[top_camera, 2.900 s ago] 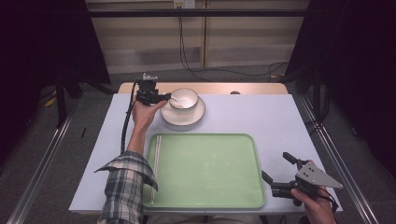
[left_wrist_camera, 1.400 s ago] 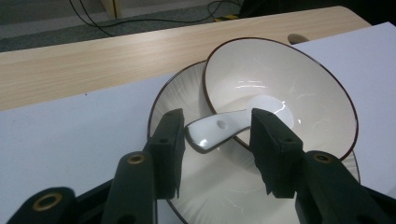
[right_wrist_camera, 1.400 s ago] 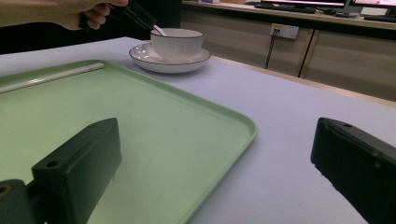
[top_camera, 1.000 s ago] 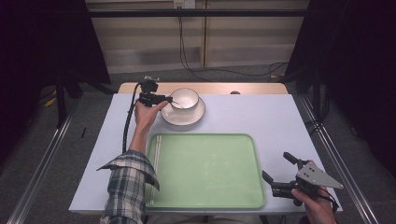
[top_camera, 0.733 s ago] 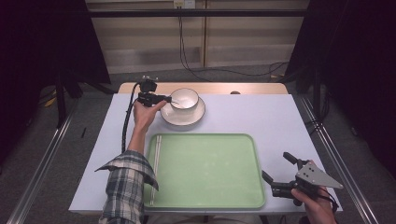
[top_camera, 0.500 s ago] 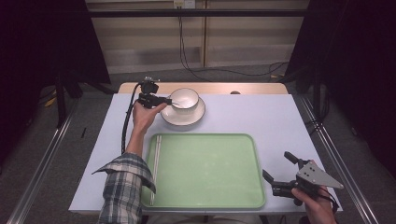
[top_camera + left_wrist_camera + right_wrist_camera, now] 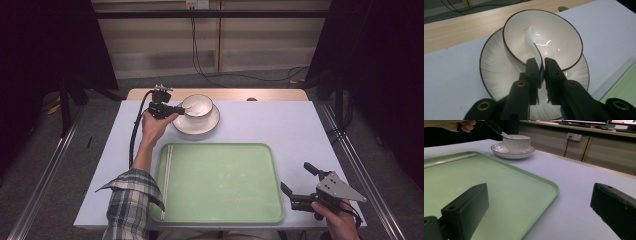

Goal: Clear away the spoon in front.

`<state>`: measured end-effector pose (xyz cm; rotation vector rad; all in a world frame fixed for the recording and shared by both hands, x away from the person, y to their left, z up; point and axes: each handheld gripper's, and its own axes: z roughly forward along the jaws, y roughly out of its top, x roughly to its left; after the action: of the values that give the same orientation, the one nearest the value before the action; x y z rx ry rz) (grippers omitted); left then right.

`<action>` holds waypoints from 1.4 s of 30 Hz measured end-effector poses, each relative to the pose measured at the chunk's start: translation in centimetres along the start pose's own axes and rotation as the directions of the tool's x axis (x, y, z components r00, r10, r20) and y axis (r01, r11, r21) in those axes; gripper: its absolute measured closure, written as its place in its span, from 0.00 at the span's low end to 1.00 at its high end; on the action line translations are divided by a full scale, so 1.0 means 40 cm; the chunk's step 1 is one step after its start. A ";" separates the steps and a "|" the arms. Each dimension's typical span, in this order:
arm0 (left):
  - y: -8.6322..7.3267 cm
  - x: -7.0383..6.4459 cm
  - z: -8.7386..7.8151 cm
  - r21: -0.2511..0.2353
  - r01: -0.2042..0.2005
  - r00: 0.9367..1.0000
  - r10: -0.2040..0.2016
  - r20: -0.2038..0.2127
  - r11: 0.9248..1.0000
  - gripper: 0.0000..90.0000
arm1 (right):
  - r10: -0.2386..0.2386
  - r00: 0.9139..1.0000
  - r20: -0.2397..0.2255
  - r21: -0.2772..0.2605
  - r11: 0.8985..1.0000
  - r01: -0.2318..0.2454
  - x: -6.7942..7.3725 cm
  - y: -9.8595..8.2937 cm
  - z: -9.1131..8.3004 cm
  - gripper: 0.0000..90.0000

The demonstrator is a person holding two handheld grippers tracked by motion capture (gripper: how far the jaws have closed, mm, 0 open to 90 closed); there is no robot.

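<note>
- White glazed ceramic spoon [image 7: 534,46] lies in the white dark-rimmed bowl [image 7: 554,32], its handle clamped between the left gripper's [image 7: 540,67] black jaws, which hide the handle's end.
- Bowl sits on a ribbed white saucer [image 7: 492,72] at the table's [image 7: 280,122] far edge.
- Right gripper [image 7: 296,183] hovers beside the smooth green plastic tray [image 7: 220,182], jaws apart.
- No writing is legible.

One bowl [image 7: 197,105], one saucer [image 7: 196,125], one white spoon [image 7: 534,45], one green tray [image 7: 220,182], one white stick [image 7: 166,180]
</note>
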<state>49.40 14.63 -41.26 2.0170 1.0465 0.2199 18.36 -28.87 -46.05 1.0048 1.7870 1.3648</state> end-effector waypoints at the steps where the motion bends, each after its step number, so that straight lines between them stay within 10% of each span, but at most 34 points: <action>1: 0.001 0.000 -0.002 0.005 -0.002 1.000 0.002 0.012 1.000 0.93 | -0.001 1.000 0.001 0.000 1.000 0.001 0.000 0.000 0.000 0.02; 42: 0.005 -0.045 -0.074 -0.117 0.003 1.000 -0.006 -0.028 0.993 0.96 | -0.004 1.000 0.023 -0.008 1.000 0.005 -0.001 0.002 0.001 0.02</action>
<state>46.92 15.01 -38.86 1.9113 1.0316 0.3013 18.41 -28.89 -45.99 1.0079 1.7646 1.3511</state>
